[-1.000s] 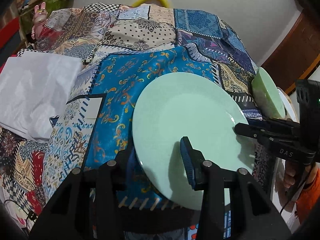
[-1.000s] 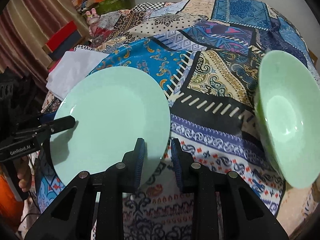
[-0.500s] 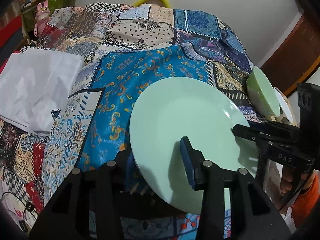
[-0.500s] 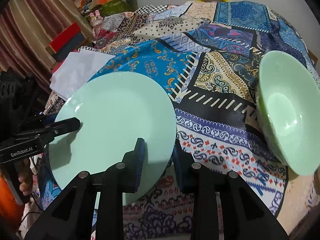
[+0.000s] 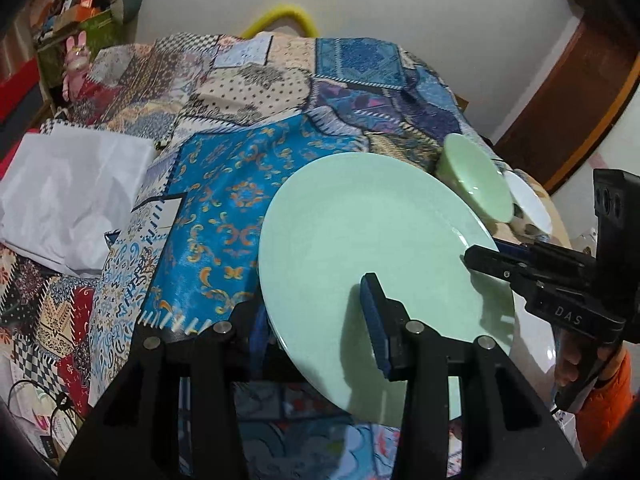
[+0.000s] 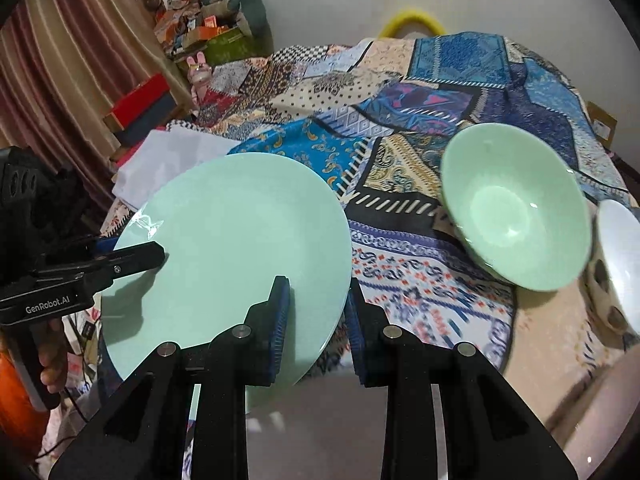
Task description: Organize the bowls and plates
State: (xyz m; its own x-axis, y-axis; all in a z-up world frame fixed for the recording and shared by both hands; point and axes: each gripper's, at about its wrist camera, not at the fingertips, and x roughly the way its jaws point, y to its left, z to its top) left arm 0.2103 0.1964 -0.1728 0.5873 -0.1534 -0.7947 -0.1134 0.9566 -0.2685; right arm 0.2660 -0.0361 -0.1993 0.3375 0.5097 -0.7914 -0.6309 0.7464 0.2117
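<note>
two grippers clamp one green plate (image 5: 372,236) above the cloth (image 5: 224,208): left gripper (image 5: 316,320) on its 6 o'clock rim, right gripper (image 6: 316,312) at its 3. green bowl (image 6: 512,208) sits w/ white bowl (image 6: 620,240) at its 3.

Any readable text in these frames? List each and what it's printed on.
"DAS": white letters on the body of the right gripper, seen from the left wrist view.
"GenRobot.AI": white letters on the body of the left gripper, seen from the right wrist view.
Boxes on the far shelf: print too small and blurred to read.
Green plate, green bowl, patchwork cloth: no text.
</note>
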